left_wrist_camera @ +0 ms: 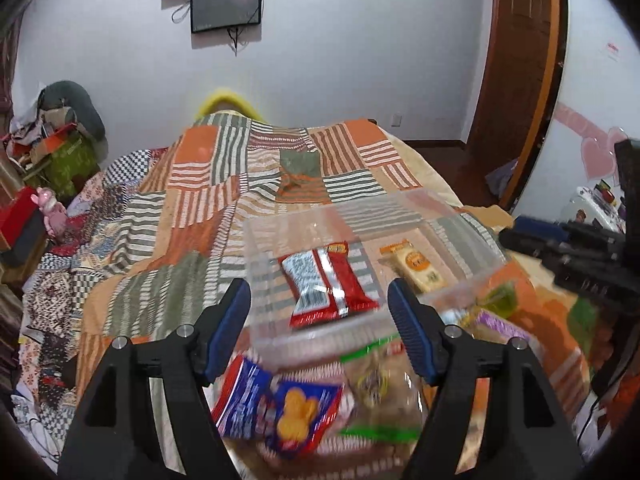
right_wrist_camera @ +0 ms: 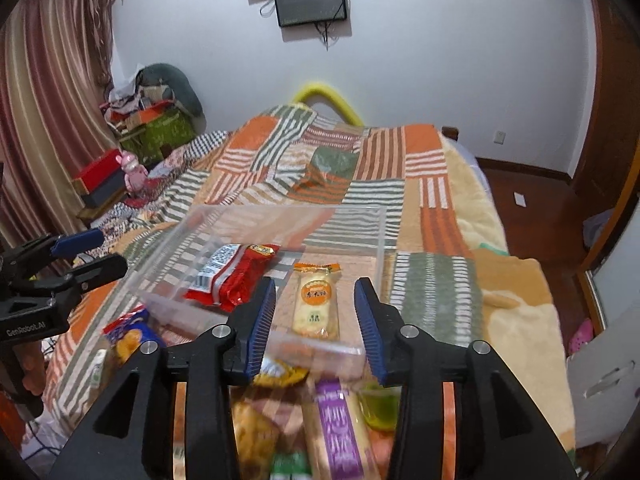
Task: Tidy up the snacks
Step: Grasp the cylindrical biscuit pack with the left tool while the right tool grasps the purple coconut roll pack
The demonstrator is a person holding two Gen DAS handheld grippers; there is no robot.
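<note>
Clear bin (right_wrist_camera: 360, 236) open-topped; loose snack packets (right_wrist_camera: 336, 436) crowd its near wall.

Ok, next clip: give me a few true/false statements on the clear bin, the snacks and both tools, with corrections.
1. The clear bin holds two snack packets. True.
2. The red packet lies outside the bin. False: it lies inside, beside the yellow packet.
3. The right tool grips the yellow packet. False: its jaws stand apart, empty.
4. The left tool holds nothing. True.
5. More snacks, including a blue packet, lie on the blanket outside the bin. True.
</note>
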